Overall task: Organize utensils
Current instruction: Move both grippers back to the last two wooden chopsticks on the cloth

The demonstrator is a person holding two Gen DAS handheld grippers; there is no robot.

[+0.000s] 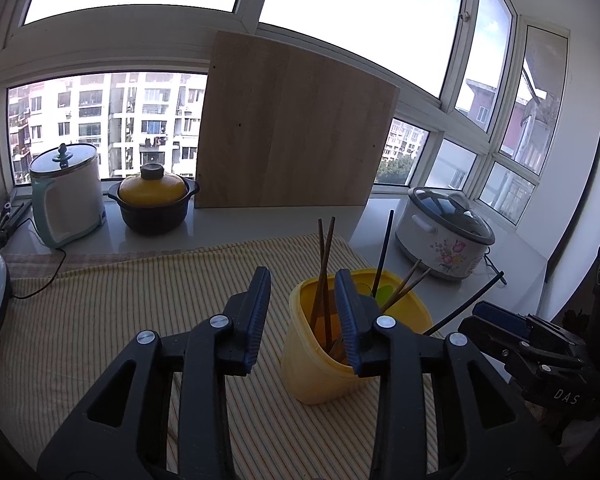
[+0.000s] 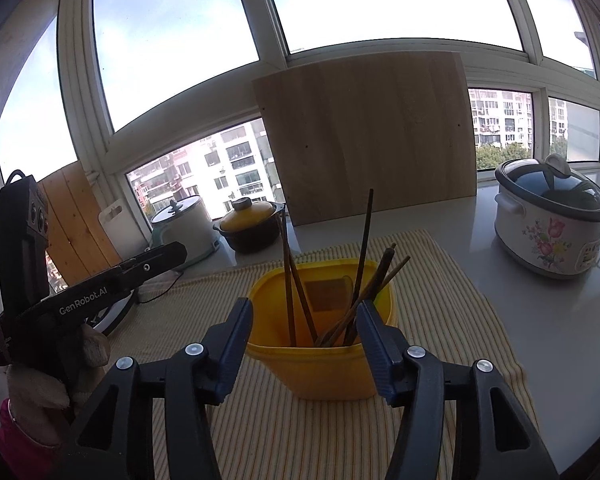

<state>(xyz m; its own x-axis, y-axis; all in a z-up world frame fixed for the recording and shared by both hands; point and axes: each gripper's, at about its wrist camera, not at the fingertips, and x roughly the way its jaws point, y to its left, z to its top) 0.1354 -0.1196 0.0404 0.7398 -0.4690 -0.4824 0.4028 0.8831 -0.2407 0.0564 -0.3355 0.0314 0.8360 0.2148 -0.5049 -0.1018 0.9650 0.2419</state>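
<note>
**Two spread grippers flank a yellow holder full of chopsticks**

Both grippers stand with jaws apart and nothing pinched. The left gripper point(image 1: 303, 318) hangs over the striped cloth point(image 1: 120, 312), its right finger overlapping the near left rim of the yellow utensil holder point(image 1: 328, 376). The right gripper point(image 2: 302, 350) faces the same yellow utensil holder point(image 2: 320, 376) squarely, one finger to either side of its near wall, pads not pressing on it.

The task's things are the chopsticks point(image 2: 290, 292), and they stand inside the holder, which sits on the cloth-covered bench point(image 2: 540, 320). Their long axes run steeply upward: one pair leans near upright at the left of the tub, another bundle fans toward the right rim. Judged from that, any next grasp would have to come onto a shaft from the side, across its length, and the right gripper looks the better lined up, since the holder sits centred ahead of it, while it lies off to the right of the left one.

Only the left wrist view shows a dark stick point(image 1: 466, 304) jutting out low near the right gripper, and something green inside the tub. Only the right wrist view shows the gloved hand point(image 2: 44, 384) that carries the left gripper, and the holder's inner back wall.
</note>
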